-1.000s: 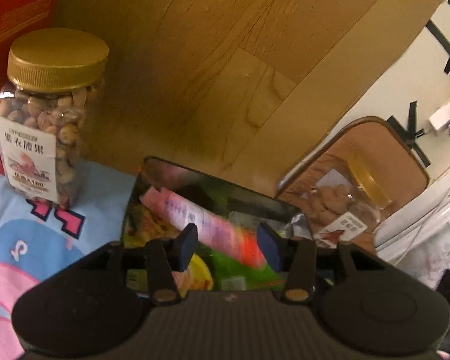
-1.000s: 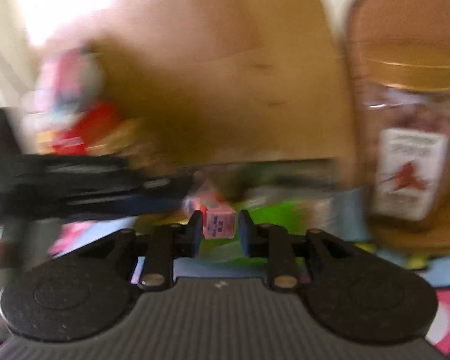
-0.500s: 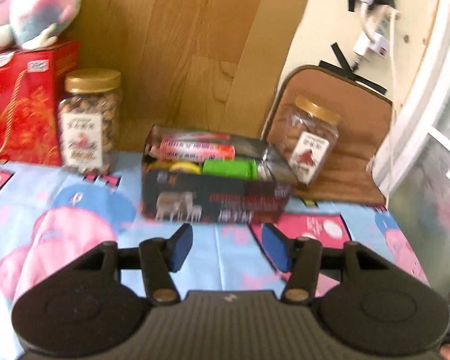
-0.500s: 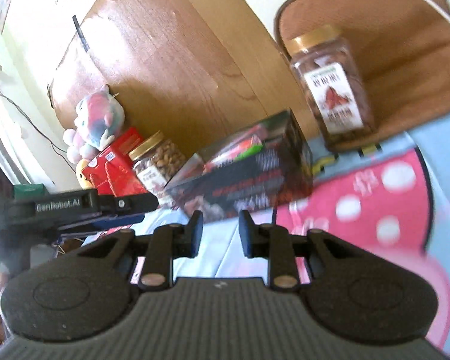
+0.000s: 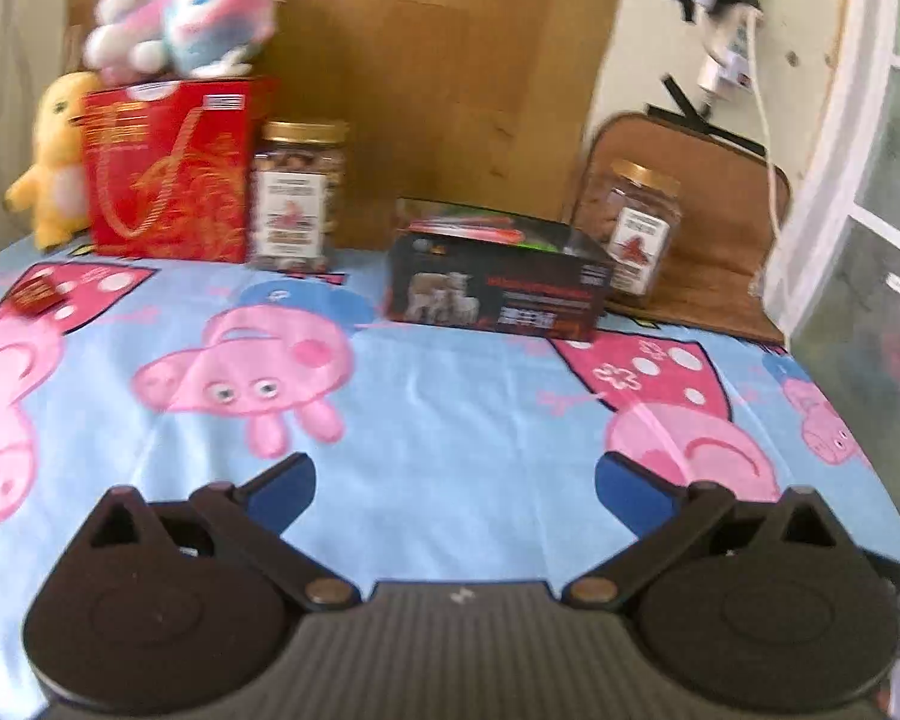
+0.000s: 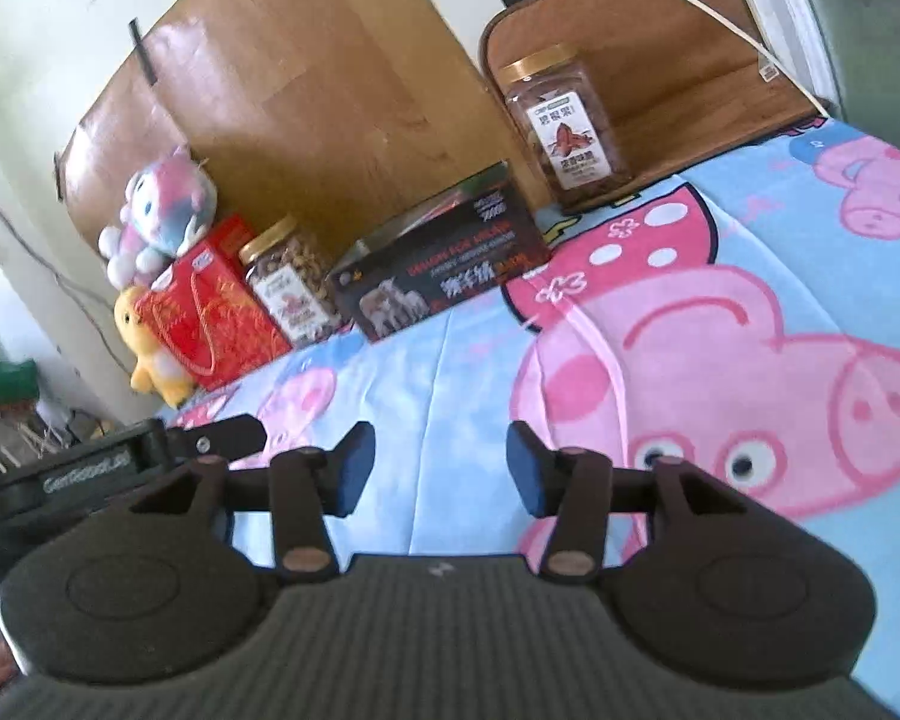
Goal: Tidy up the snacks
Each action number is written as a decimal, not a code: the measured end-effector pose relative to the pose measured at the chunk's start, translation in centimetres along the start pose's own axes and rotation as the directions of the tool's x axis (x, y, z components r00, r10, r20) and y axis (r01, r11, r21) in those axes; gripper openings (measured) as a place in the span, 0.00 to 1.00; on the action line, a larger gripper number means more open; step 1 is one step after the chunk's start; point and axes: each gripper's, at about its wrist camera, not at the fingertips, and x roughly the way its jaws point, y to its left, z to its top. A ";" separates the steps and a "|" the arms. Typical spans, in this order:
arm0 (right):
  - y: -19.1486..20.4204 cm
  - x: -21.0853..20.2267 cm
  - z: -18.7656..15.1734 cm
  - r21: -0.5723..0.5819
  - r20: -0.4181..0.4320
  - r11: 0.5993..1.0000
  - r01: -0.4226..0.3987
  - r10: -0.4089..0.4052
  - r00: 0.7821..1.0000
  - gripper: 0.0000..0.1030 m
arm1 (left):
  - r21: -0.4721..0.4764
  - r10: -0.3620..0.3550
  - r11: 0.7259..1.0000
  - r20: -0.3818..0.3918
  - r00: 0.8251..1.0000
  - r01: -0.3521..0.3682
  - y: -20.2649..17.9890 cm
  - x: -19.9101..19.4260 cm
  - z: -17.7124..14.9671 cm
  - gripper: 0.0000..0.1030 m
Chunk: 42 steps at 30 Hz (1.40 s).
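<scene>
While both grippers, left and right, hover with fingers spread and empty, I see the black snack box far back on the surface between two nut jars, so a long reach risks tipping either.

Along the back of the bench, from left to right, stand a stuffed duck, a gift box with a plush toy on top, a nut jar just beside the gift box, an open snack box with packets inside, and a second nut jar just right of and behind it. A wooden board leans behind the first jar and the snack box, a cushion stands behind the second jar, and a small packet lies near the bench's left edge, before the gift box.
</scene>
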 end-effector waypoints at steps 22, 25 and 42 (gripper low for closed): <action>2.0 -0.3 -2.1 -0.042 -0.018 0.999 -0.023 0.023 1.000 0.55 | 0.072 0.143 0.986 0.068 0.987 -0.147 0.7 -0.3 -1.3 1.00; 2.0 -0.4 -2.4 -0.042 -0.017 0.999 -0.019 0.018 1.000 0.55 | 0.075 0.141 0.987 0.053 0.989 -0.145 0.7 -0.2 -1.4 1.00; 1.4 1.0 -3.3 -0.035 -0.028 0.999 0.029 -0.030 0.999 0.57 | 0.082 0.141 0.986 0.032 0.989 -0.143 1.7 0.7 -2.0 1.00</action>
